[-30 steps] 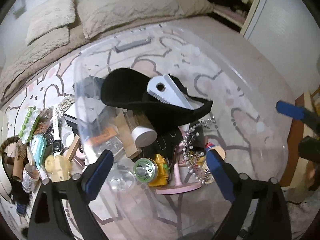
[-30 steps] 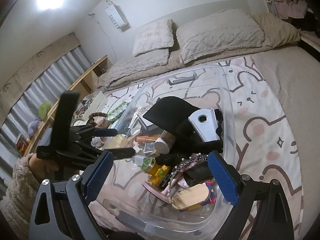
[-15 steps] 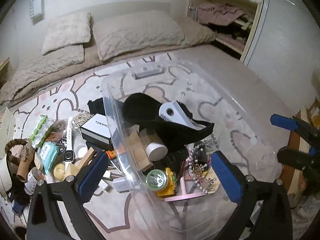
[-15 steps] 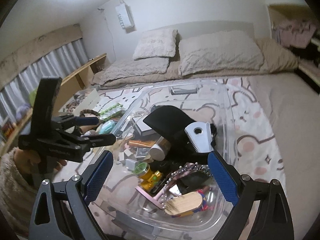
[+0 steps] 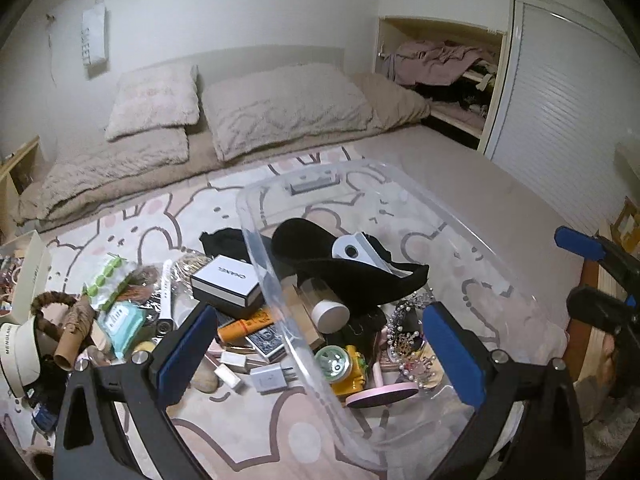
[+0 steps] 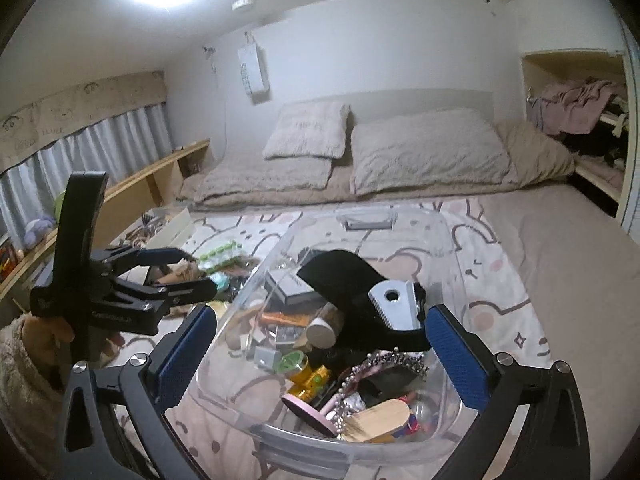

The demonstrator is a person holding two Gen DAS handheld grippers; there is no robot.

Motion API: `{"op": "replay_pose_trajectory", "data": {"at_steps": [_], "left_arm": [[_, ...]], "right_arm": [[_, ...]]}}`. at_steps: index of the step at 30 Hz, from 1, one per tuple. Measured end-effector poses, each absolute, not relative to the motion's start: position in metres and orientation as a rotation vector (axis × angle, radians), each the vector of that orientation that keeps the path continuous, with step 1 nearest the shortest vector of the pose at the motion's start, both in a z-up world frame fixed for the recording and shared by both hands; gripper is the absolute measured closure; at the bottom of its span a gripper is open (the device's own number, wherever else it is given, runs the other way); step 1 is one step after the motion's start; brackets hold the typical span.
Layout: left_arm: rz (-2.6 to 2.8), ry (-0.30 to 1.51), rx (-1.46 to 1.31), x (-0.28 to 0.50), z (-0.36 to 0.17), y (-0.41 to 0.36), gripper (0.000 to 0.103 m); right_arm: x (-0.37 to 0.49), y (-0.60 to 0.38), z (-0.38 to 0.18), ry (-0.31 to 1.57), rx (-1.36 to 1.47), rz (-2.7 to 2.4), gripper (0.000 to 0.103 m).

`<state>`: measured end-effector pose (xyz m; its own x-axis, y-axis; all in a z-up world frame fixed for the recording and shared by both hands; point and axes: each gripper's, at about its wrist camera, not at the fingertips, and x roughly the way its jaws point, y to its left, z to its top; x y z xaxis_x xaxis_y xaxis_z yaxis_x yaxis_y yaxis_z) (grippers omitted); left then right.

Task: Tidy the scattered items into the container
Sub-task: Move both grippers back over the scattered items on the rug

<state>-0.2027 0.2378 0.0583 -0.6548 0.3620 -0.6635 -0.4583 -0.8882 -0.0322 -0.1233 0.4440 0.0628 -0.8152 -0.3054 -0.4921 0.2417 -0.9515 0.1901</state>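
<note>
A clear plastic bin sat on a bed blanket printed with cartoon bears, its gray latch at the far end. Inside it lay a black cloth piece with a white plastic part resting on top, a tube with a white cap, a yellow flashlight, a pink stand and a string of beads.

To the left of the bin, loose things were still spread over the blanket: a white and black box touching the bin's wall, an orange tube just in front of it, a white charger plug, a teal packet, a strip of green pieces, a white pen and a cardboard roll.

The left gripper hung above the near corner of the bin with its blue pads spread wide and nothing between them; one finger stood over the loose pile, the other over the bin. In the right wrist view it showed at the left, held by a hand in a fuzzy sleeve.

The right gripper pointed down over the near end of the bin, its jaws opening to their widest, no pad pressing on anything. Seen from the left camera it appeared at the far right edge
</note>
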Motion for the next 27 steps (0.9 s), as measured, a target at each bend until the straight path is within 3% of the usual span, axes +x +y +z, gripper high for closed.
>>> {"op": "replay_pose_trajectory", "data": {"at_steps": [27], "left_arm": [[2.603, 0.144, -0.665, -0.117, 0.08, 0.181, 0.0]], "right_arm": [[-0.05, 0.398, 0.071, -0.008, 0.493, -2.928, 0.0]]}}
